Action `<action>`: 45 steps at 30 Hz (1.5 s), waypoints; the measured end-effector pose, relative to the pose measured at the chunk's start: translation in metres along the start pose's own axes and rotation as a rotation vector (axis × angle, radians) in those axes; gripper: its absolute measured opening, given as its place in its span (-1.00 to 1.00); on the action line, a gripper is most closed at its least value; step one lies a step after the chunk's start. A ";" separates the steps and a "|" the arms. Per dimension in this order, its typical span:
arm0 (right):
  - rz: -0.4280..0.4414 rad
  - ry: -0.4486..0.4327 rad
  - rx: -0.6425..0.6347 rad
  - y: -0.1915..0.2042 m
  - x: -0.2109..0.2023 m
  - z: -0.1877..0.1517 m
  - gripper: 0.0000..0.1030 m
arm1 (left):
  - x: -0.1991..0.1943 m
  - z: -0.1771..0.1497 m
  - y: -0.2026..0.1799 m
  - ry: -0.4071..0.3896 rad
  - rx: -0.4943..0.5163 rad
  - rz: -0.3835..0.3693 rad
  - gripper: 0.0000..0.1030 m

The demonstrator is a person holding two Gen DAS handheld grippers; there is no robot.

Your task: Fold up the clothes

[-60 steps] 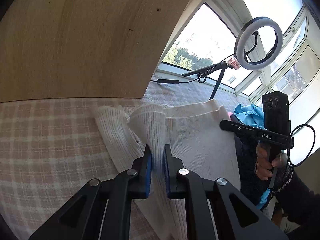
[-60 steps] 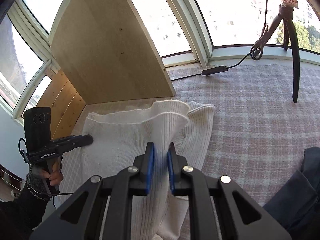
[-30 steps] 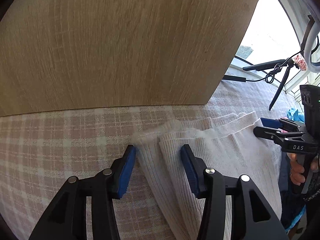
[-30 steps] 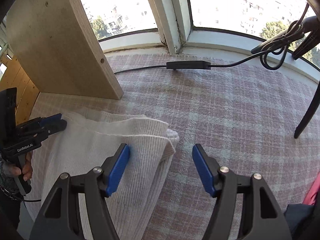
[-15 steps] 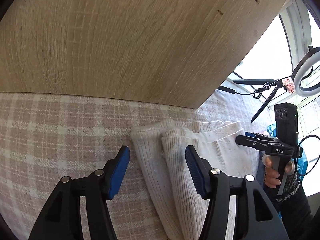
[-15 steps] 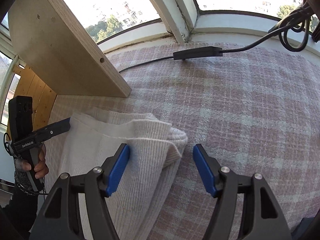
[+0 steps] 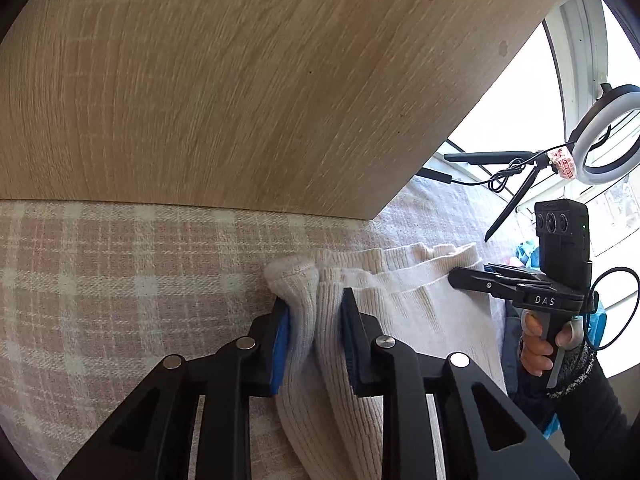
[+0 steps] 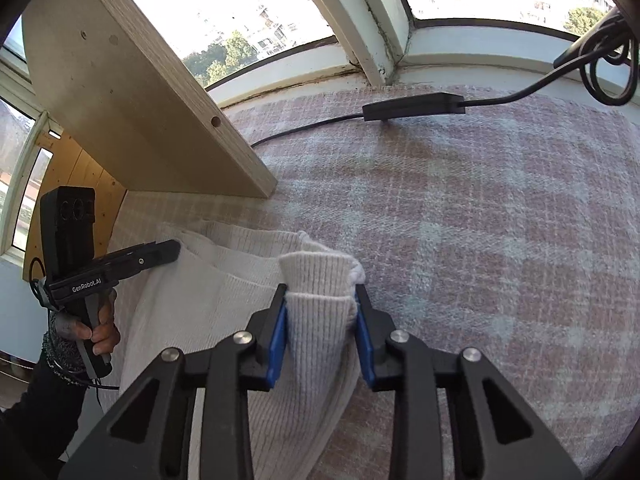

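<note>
A cream ribbed knit garment (image 7: 420,320) lies folded on the pink plaid cloth (image 7: 120,280). My left gripper (image 7: 314,320) is shut on the garment's far left corner, and the bunched knit fills the gap between its blue pads. In the right wrist view the same garment (image 8: 208,292) spreads to the left, with my right gripper (image 8: 320,316) shut on its far right corner. Each view shows the other gripper from the side, the right one (image 7: 520,284) and the left one (image 8: 120,264), each held by a hand at the garment's edge.
A tall wooden board (image 7: 240,80) stands just behind the garment. A black cable with an inline box (image 8: 412,106) runs across the cloth near the window sill (image 8: 460,48). A ring light (image 7: 608,134) on a tripod and some blue fabric (image 7: 524,252) are at the far right.
Both grippers were shut on the garment, opened after laying it down near the board, and have now moved forward and shut on its far corners.
</note>
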State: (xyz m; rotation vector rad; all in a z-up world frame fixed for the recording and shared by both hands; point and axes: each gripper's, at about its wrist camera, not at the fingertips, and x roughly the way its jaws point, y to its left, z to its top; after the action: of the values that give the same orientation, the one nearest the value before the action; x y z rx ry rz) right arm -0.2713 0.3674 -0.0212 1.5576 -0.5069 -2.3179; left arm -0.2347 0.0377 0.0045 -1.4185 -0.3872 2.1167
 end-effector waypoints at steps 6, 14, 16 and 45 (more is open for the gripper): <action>0.012 -0.097 -0.005 0.016 -0.031 -0.011 -0.52 | -0.041 -0.006 -0.021 -0.067 0.058 -0.046 -0.67; -0.017 -0.330 -0.112 0.079 -0.125 -0.019 -0.55 | -0.140 0.001 -0.082 -0.251 0.197 -0.098 -0.68; -0.039 -0.416 -0.158 0.101 -0.158 -0.025 -0.55 | -0.175 -0.005 -0.102 -0.314 0.270 -0.096 -0.68; -0.165 -0.098 -0.050 0.099 -0.080 -0.202 -0.44 | -0.066 -0.201 -0.086 0.094 0.365 0.007 -0.76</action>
State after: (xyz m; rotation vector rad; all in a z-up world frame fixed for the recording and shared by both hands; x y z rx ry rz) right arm -0.0489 0.2891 0.0187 1.5212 -0.3513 -2.5190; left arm -0.0076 0.0543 0.0183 -1.2967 0.0420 1.9909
